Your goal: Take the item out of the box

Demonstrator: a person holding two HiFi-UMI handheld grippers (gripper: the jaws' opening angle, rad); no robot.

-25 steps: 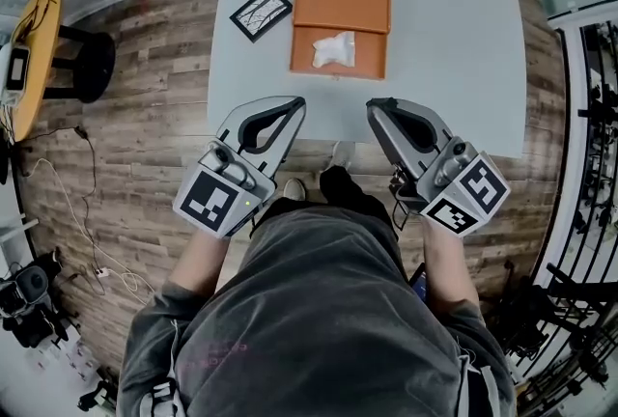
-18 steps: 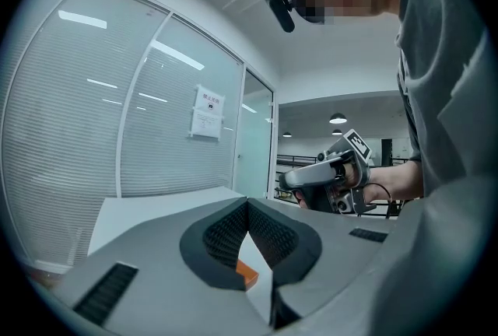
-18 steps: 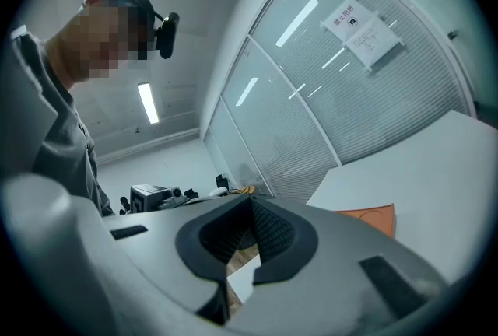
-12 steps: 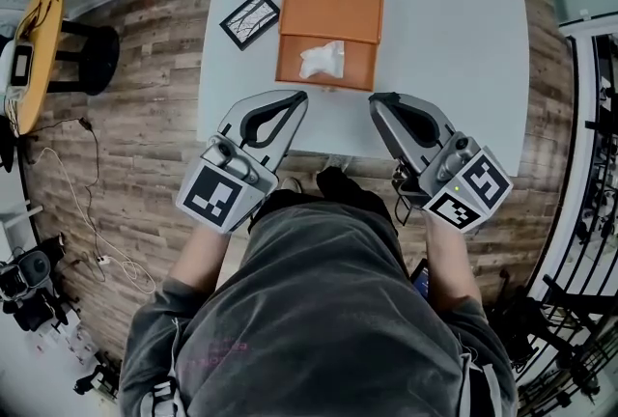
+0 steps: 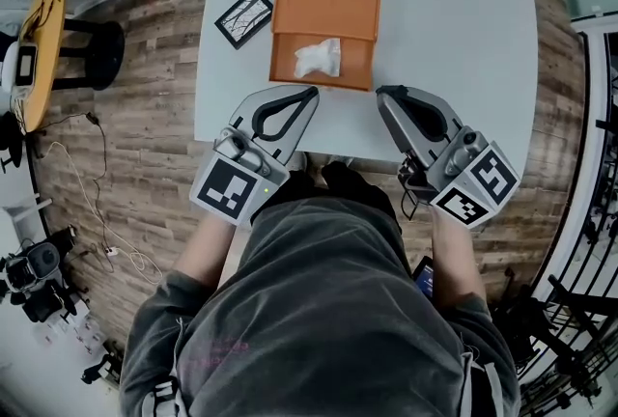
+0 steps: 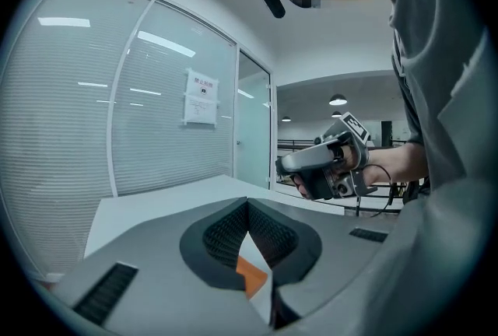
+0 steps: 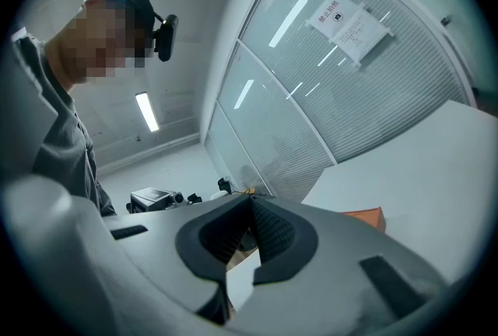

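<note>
An open orange box lies on the white table, its lid folded back. A crumpled white item sits in the box's near half. My left gripper is shut and empty just over the table's near edge, a little short of the box's front left. My right gripper is also shut and empty, to the front right of the box. In the left gripper view the closed jaws frame a sliver of the orange box. The right gripper view shows closed jaws and the box's corner.
A small black-framed picture lies on the table left of the box. A yellow round stool and cables are on the wooden floor at left. Glass partitions stand beyond the table.
Both grippers have moved forward over the table's near edge, closer to the box. Their jaws stayed shut. The box and its contents lie as before.
</note>
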